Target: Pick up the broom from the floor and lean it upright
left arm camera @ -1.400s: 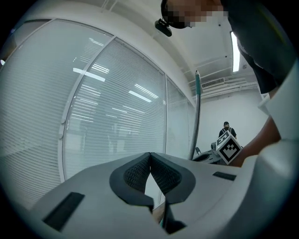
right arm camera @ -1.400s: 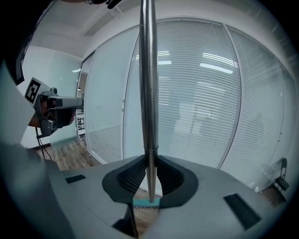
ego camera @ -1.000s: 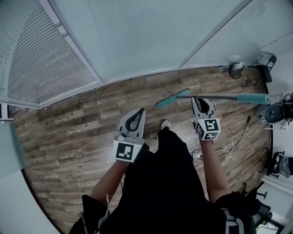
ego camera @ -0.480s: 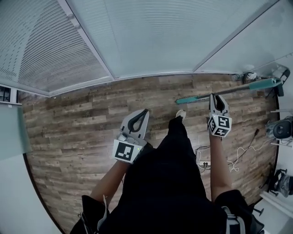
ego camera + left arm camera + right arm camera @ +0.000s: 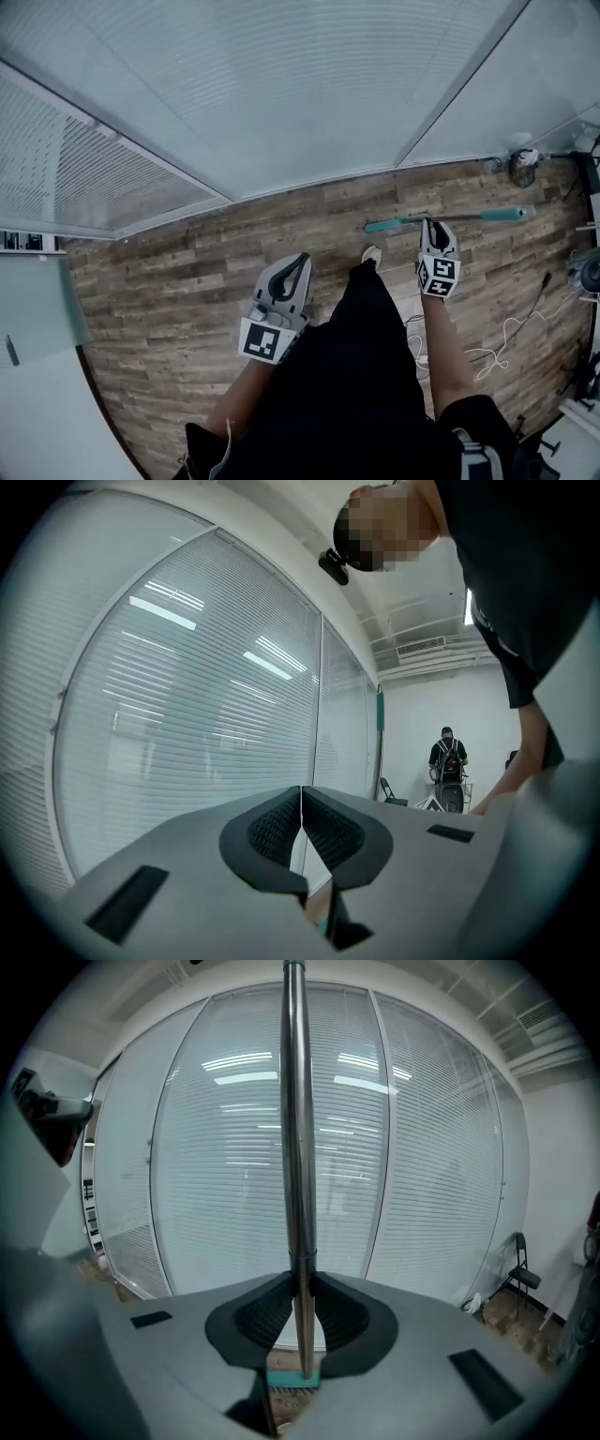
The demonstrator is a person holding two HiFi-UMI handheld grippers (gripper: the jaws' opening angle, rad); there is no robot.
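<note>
The broom (image 5: 441, 218) is sitting over the wooden floor (image 5: 169, 281) beside the blind-covered glass wall (image 5: 281, 94), with the right gripper (image 5: 437, 232) pinching its metal handle (teal head showing below the jaws in the right gripper view). The left gripper (image 5: 289, 274) is hovering well apart from it, jaws pressed together on nothing.

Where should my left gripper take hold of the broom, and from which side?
Probably the bare metal pole beyond the right gripper, toward the teal handle grip, with jaws crossing it from the near side. It is slim, straight and unobstructed there.
</note>
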